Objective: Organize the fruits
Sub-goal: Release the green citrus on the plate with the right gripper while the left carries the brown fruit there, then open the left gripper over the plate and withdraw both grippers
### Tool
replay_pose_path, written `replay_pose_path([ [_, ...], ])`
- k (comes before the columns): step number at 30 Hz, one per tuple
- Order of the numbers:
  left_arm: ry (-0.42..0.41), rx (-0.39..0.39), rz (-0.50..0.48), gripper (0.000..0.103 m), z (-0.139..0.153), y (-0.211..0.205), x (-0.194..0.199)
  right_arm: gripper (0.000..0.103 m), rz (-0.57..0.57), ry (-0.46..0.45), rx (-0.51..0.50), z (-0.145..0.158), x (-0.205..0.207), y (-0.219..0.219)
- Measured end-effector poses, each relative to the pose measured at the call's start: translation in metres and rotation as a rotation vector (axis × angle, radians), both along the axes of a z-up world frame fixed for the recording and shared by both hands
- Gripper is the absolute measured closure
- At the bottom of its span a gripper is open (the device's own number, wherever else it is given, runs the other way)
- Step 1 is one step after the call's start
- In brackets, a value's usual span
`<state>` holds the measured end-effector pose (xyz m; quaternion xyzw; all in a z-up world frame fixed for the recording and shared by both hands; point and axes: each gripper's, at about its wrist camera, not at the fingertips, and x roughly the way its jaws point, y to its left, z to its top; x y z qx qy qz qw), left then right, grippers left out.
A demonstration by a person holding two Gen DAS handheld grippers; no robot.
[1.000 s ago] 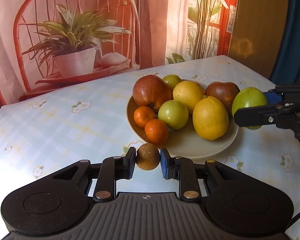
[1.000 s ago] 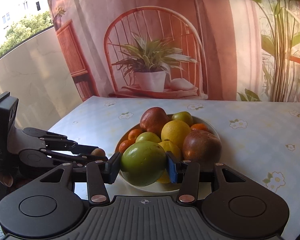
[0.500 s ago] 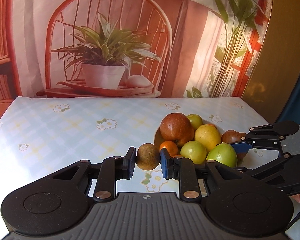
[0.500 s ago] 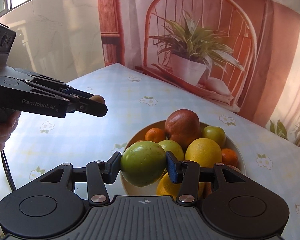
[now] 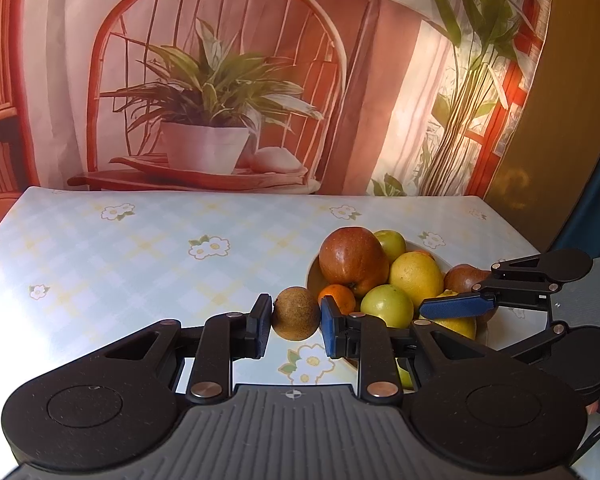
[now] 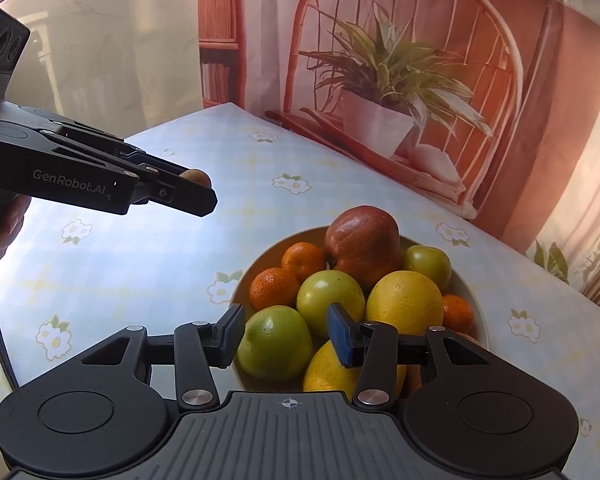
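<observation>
The green fruit (image 6: 274,345) is sitting loose between the right tool's (image 6: 286,338) parted jaws, the left tool (image 5: 295,322) clamping the brown fruit (image 5: 296,319), needing gentle lowering beside the bowl (image 6: 474,300).

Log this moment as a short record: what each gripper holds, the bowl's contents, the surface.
left gripper: shut on small brown fruit, held above the tablecloth
right gripper: around green apple, over the bowl; right pad looks clear of it
bowl: red apple, green fruits, yellow citrus, small oranges
surface: floral checked tablecloth
</observation>
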<state>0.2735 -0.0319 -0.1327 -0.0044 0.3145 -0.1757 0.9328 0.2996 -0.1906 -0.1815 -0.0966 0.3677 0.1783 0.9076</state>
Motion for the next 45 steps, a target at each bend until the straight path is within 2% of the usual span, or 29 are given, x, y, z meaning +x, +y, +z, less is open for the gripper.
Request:
replay_pose_path([
  [7,0.005,-0.003,-0.022,0.075,-0.001,-0.009,0.001,0.061,-0.045,-0.051,0.029,0.011,-0.010,-0.011],
  [15,-0.014,0.027,-0.132,0.075,-0.002,-0.047,0.004,0.061,-0.160,-0.113,0.044,0.023,-0.031,-0.042],
  [22,0.026,0.065,-0.200,0.075,-0.017,-0.077,0.013,0.061,-0.248,-0.146,0.065,0.029,-0.038,-0.071],
  [39,0.051,0.076,-0.232,0.075,-0.025,-0.093,0.021,0.061,-0.315,-0.147,0.102,0.023,-0.042,-0.089],
  [45,0.048,0.052,-0.229,0.074,-0.021,-0.089,0.020,0.061,-0.328,-0.145,0.108,0.024,-0.045,-0.088],
])
